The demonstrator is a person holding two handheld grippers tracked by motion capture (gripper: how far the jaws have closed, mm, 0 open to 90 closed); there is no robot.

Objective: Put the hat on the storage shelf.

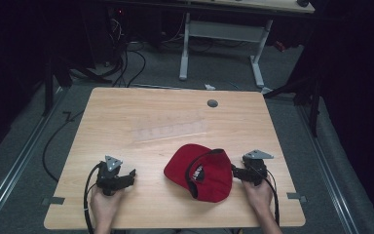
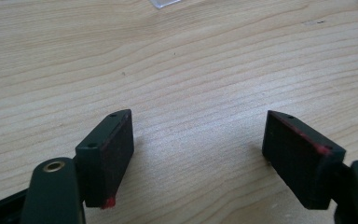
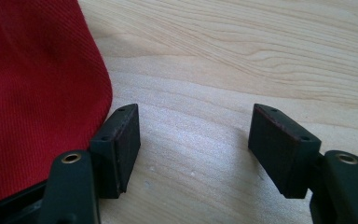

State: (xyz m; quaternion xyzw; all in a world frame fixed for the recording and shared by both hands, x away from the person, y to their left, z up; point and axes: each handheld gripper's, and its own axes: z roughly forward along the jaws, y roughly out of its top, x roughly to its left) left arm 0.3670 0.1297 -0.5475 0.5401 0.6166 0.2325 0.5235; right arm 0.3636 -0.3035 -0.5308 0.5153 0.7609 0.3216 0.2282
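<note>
Wooden worktop [image 1: 126,117] carrying soft, light red cap [image 1: 199,171], best pinched at stiffer brim; left claw [image 2: 198,156] and right claw [image 3: 193,147] both spread, empty.

a lab: dark curtains [image 1: 355,73], floor cables [image 1: 126,63], bare desk [image 1: 126,112]

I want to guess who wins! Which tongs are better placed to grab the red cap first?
Probably the right tongs: they sit open right beside the red cap, its cloth next to one jaw. The left tongs, open too, have bare table before them.
</note>
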